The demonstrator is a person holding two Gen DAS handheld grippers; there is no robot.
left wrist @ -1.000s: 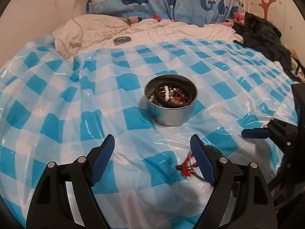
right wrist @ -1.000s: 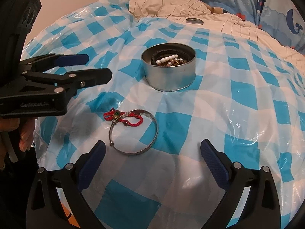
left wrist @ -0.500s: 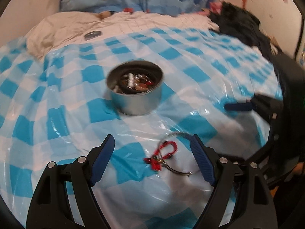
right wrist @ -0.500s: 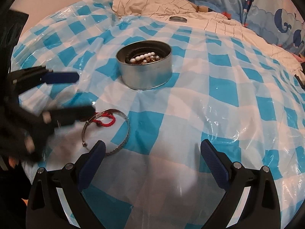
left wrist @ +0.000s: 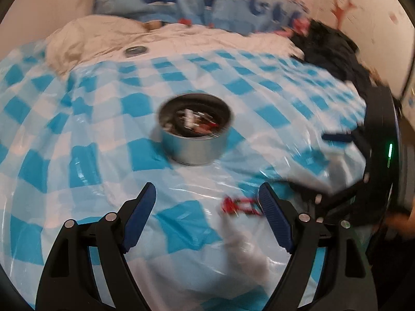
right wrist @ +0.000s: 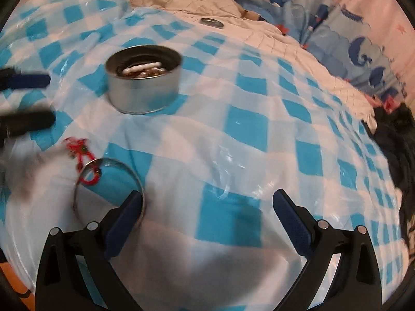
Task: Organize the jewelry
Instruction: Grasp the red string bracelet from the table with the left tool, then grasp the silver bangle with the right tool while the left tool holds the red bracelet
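Nearest to the lens in the left wrist view, we see the left gripper (left wrist: 207,212) with its blue pads spread wide and nothing between them, above the blue-and-white checked plastic sheet (left wrist: 85,119). Just inside its right-hand pad lies a red cord bracelet (left wrist: 237,206), blurred, flat on the sheet.

In the right wrist view the right gripper (right wrist: 207,215) also stands wide and holds nothing. Its left-hand pad overlaps the rim of a silver bangle (right wrist: 109,181) lying flat on the sheet; we cannot tell whether the pad touches it. The red cord bracelet sits at the bangle's far left edge, partly looped over the rim. The left gripper's fingers enter this view from the left edge, blurred, near the bracelet but apart from it.

Further out, at mid-sheet, we note a round metal tin (left wrist: 194,142), upright and uncovered. It holds jewelry: a string of white beads (right wrist: 141,66) lies on top, with darker and metallic pieces beneath, too blurred to identify. The tin stands well apart from the bangle and bracelet.

Beyond the sheet's far edge, a round metal lid (left wrist: 136,50) rests on a cream quilt (left wrist: 103,36). Behind that, a blue whale-print fabric (right wrist: 350,36) runs along the wall. A heap of black clothing (left wrist: 334,54) lies at the right side of the bed.
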